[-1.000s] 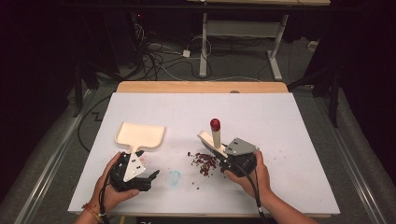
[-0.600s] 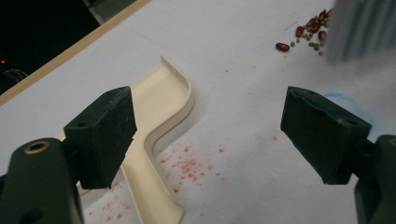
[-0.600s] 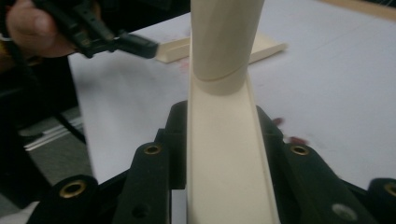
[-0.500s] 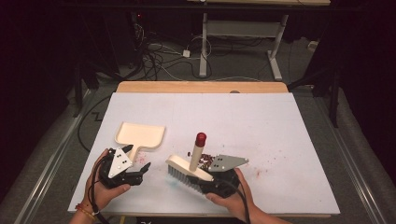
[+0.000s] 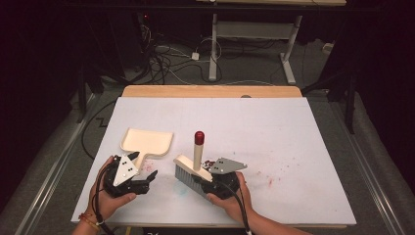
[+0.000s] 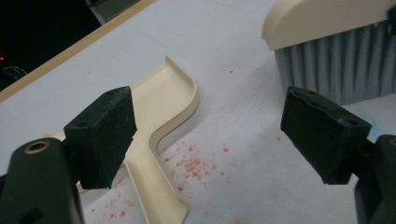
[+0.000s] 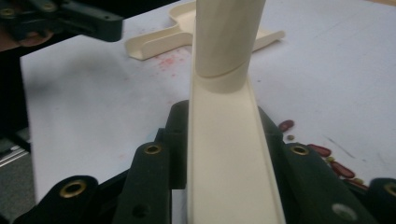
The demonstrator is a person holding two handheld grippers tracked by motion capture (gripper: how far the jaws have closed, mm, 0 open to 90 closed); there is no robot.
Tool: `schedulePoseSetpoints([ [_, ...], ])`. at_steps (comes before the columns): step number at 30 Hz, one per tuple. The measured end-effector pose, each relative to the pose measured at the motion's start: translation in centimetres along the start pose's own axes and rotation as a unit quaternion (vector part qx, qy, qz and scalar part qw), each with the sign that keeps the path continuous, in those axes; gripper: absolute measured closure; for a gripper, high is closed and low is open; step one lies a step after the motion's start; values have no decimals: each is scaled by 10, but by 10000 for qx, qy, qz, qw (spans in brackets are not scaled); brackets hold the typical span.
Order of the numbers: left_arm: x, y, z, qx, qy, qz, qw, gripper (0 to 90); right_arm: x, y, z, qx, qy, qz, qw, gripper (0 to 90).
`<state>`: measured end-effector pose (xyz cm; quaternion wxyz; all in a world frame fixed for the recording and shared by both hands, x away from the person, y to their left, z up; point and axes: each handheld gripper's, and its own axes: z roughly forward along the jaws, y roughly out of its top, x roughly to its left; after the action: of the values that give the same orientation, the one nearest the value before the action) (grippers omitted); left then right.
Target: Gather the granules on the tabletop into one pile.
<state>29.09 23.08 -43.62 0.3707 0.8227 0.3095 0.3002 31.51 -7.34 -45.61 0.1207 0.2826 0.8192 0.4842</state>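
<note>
The right gripper clamps the cream brush just right of the dustpan, whose handle lies between the left gripper's wide jaws. This looks like mid-sweep; next, grip the dustpan and push the red crumbs leftward into it.

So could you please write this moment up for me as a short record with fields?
surface: white table
right gripper: jaws shut on the brush, bristles down, red-tipped handle upright
left gripper: jaws open, nothing between them
dustpan: cream, flat on the table, its handle toward the left gripper
debris: dark red bits beside the brush
stains: pink specks by the dustpan handle
</note>
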Motion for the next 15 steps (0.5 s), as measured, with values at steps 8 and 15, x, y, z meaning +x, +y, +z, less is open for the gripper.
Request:
schedulePoseSetpoints([
  [8,-6,-1,4,128,-123,30,9998,176,-17,5,-6,31,-483,-22,9988,671],
  [15,-13,0,9,242,-217,205,9993,176,-36,5,-15,63,-753,198,9969,672],
])
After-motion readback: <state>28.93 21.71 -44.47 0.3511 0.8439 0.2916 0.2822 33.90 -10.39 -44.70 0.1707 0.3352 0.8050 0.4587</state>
